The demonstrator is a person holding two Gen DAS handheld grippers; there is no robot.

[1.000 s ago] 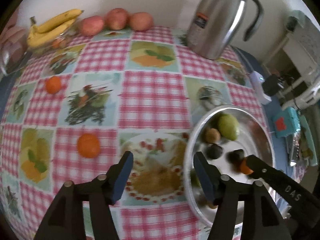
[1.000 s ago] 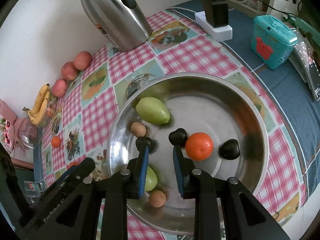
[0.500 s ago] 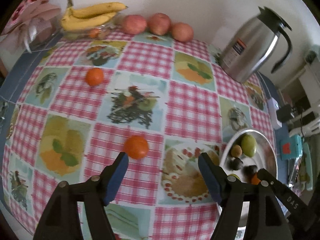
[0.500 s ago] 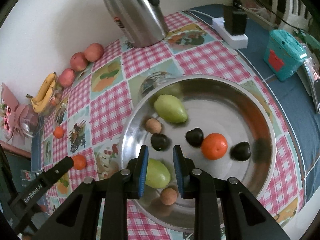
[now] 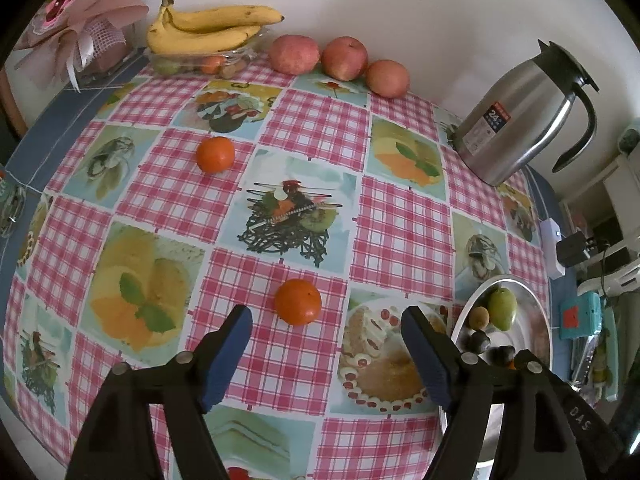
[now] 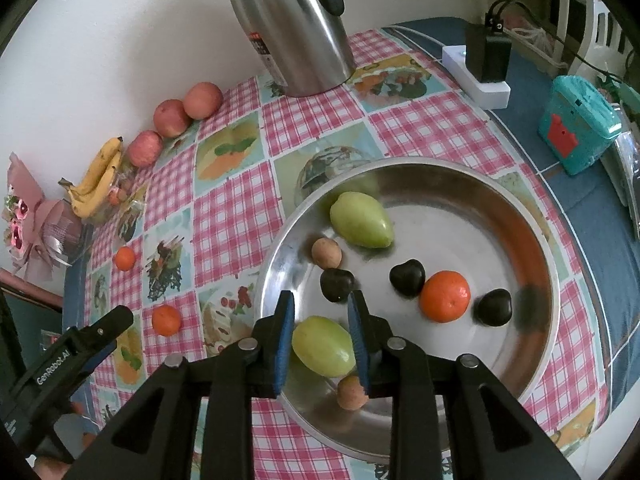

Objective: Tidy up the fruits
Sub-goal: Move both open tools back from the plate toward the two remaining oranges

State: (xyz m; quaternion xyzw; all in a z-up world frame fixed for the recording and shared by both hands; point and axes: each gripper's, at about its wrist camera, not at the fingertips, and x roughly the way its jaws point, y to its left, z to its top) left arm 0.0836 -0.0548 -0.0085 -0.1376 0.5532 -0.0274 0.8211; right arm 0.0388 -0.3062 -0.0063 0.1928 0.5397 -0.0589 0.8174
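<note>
steel bowl (image 5: 542,322) (near side behind left tongs (image 5: 326,330))

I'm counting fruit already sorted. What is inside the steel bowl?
In the steel bowl: two green fruits, one orange, three dark fruits, two brown ones. The right gripper may cover more.

Right gripper (image 6: 320,306) fingers slightly parted over green fruit (image 6: 323,346) in steel bowl (image 6: 536,248).

Your left wrist camera looked steeply down on the tablecloth (image 5: 400,216) from close above. Your right one hung nearer over the steel bowl (image 6: 536,248); both views shared that bowl and cloth.
</note>
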